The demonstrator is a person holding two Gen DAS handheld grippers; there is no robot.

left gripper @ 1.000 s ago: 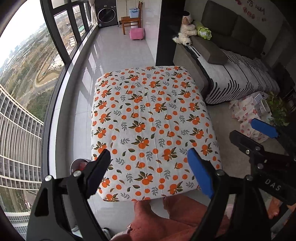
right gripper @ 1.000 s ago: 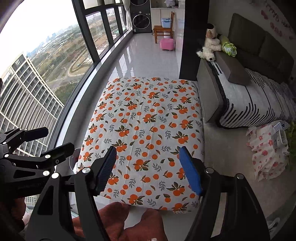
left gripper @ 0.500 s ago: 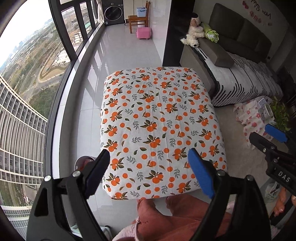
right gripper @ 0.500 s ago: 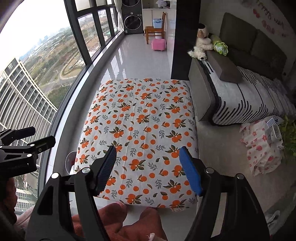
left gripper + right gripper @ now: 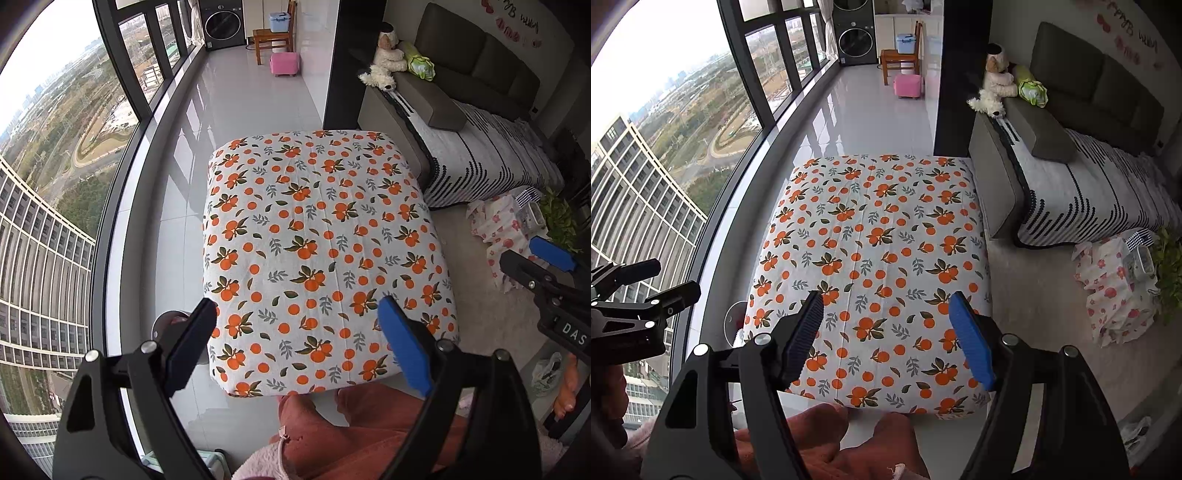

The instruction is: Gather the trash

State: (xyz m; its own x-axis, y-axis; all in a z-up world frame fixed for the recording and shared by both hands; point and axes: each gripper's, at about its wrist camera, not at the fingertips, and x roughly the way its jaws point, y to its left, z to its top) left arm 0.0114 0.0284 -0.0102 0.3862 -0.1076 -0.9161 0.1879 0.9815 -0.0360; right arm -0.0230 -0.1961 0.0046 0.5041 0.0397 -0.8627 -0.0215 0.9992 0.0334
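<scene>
Above the orange-print mattress (image 5: 325,236) both grippers hang tilted down, and neither has anything in it. The left gripper (image 5: 295,339) has its jaws spread wide with only printed fabric showing between them; the right gripper (image 5: 886,332) is parted too, a little narrower, equally empty. No trash lies on the mattress top as far as either view shows. The likeliest candidate is the crumpled clear plastic bag (image 5: 546,373) on the pale floor to the right of the mattress, near the person's bare foot (image 5: 567,387); the right wrist view catches it too at the lower right edge. What is inside it is too small to tell.

So the step in hand looks like searching and approach. To do it well, swing the right gripper over that bag, come down with the jaws straddling a raised fold, not the flat film, and close firmly, since thin plastic slips. Keep clear of the foot and the floral cloth bundle (image 5: 1115,288) nearby.
</scene>
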